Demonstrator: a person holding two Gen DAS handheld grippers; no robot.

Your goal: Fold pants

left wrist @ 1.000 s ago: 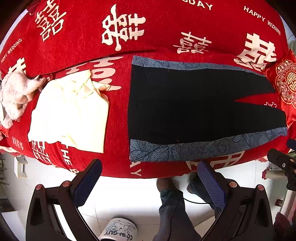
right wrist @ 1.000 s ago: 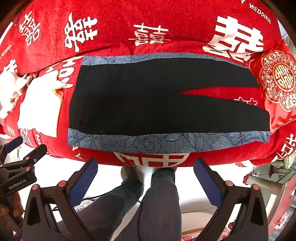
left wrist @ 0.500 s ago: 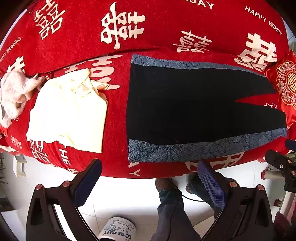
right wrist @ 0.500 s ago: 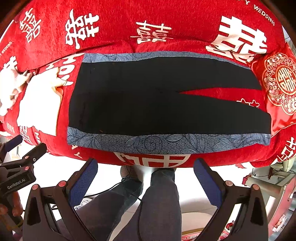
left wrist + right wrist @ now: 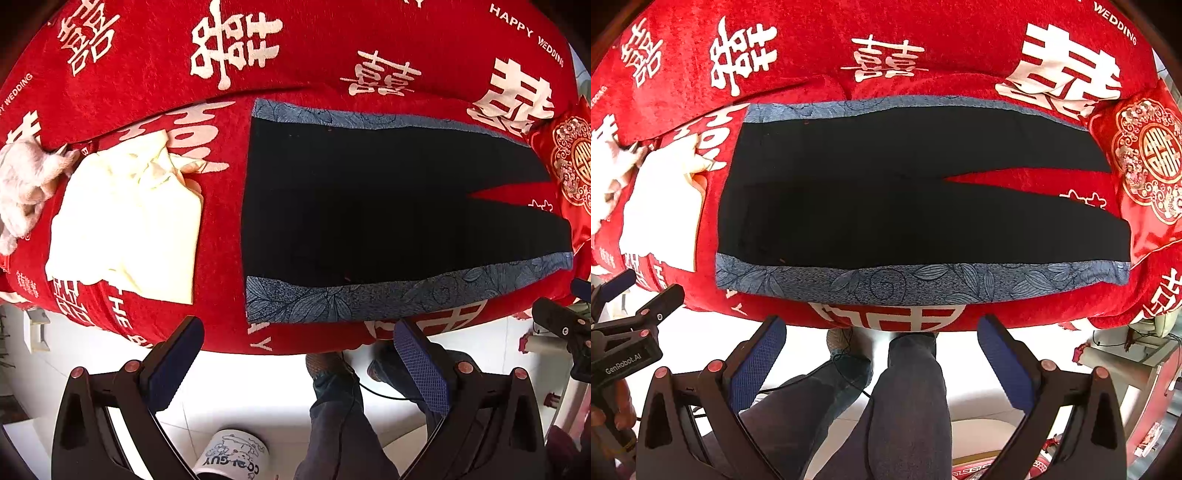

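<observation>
Both claws are wide open and holding nothing: the left claw (image 5: 297, 356) hangs off the near edge of the bed, its blue textured pads well apart, and the right claw (image 5: 882, 349) does the same further along, over the person's jeans-clad legs (image 5: 905, 398). Straight ahead of both, the pants (image 5: 886, 206) lie flat on the red bedspread (image 5: 923, 44), long axis running left to right across the view, waistband to the left, the two legs tapering right with a narrow red wedge showing between them. The near side seam, a blue-grey leaf-patterned band (image 5: 923, 282), sits just beyond the fingertips along the bed's edge. By my read the left claw is nearer the waist end and the right claw nearer the cuffs, so a lengthwise fold looks like the opener; nothing is folded yet. The cloth looks thin, matte black and limp, the bedspread plush with white characters. To the left, apart from the pants, a cream garment (image 5: 125, 221) lies rumpled.
</observation>
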